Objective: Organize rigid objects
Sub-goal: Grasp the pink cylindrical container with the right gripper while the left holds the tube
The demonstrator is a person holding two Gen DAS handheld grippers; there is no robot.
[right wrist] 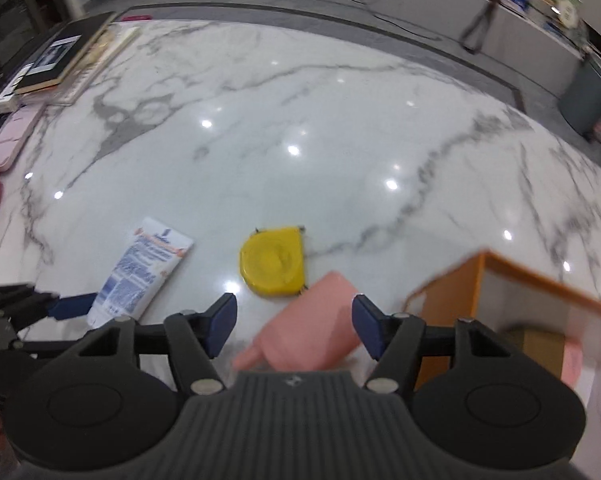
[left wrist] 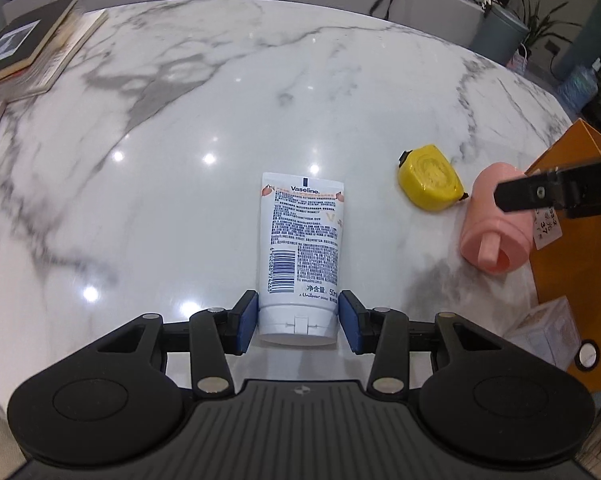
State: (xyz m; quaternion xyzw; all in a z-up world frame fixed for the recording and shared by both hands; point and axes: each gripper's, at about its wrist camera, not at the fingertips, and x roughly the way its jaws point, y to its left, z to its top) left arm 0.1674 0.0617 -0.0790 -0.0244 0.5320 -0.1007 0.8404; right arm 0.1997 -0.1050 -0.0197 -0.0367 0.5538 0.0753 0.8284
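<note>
Marble worktop (left wrist: 220, 100), white w/ grey veins, carries everything you're sorting. Your left claw (left wrist: 298, 316) has its blue pads either side of the cap end of the white Vaseline tube (left wrist: 300, 240), which lies flat, crimped end pointing far. The left pad touches the tube; the right one sits just beside it w/ a thin gap, so can't tell if it's truly clamped. Your right claw (right wrist: 294, 322) stands wide, pads apart on both sides of the pink bottle (right wrist: 316, 324), not pressing it; the bottle lies on its side, nozzle toward you. Yellow tape measure (right wrist: 272, 260) lies between tube and bottle, a bit farther out, apart from both. Orange box (right wrist: 500, 300) sits at the right, near edge, close to the bottle. Stacked books (left wrist: 32, 52) rest at the far left corner.
</note>
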